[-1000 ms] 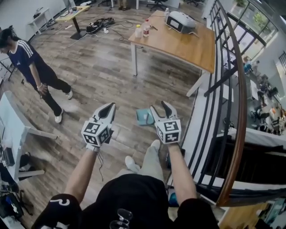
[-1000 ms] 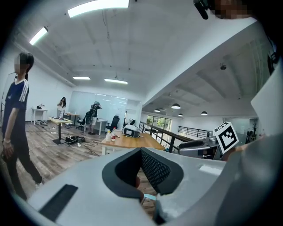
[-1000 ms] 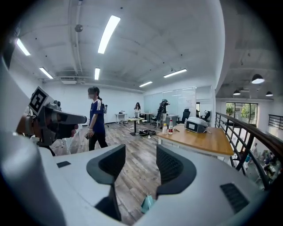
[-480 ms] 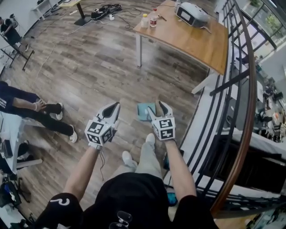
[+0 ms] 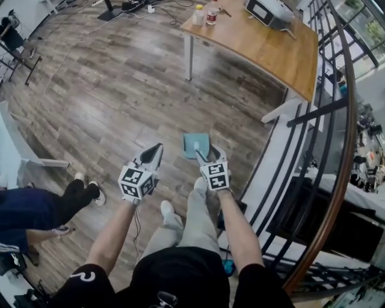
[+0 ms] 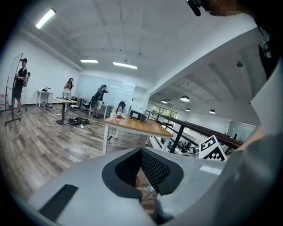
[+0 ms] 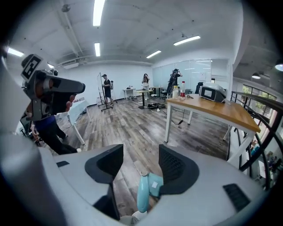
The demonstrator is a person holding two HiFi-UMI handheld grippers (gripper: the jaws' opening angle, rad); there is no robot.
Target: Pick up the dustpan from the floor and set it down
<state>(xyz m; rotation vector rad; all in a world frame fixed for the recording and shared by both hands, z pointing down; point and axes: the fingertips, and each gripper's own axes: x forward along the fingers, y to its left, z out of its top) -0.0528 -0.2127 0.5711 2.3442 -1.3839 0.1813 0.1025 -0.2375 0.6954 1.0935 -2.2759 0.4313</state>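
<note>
A light teal dustpan [image 5: 195, 143] lies on the wood floor, its handle towards me. My right gripper [image 5: 206, 154] is low over that handle. In the right gripper view the handle [image 7: 142, 194] runs up between the two black pads without touching either. Its jaws have just been opening, and this gripper [image 7: 140, 159] is open. My left gripper [image 5: 155, 150] hangs over bare floor, to the left of the dustpan and apart from it. In its own view the pads meet at the tips, so this gripper [image 6: 141, 154] is shut on nothing.
A wooden table [image 5: 264, 48] with bottles [image 5: 198, 13] and a grey device [image 5: 271, 11] stands beyond the dustpan. A dark railing [image 5: 337, 120] runs down the right side. A bystander's legs [image 5: 48, 207] and a white table [image 5: 12, 150] are at the left. My own shoes [image 5: 198, 185] are just behind the grippers.
Both grippers have sunk towards the floor. The right one has come up to the dustpan's handle. The bystander has walked towards the lower left of the head view.
</note>
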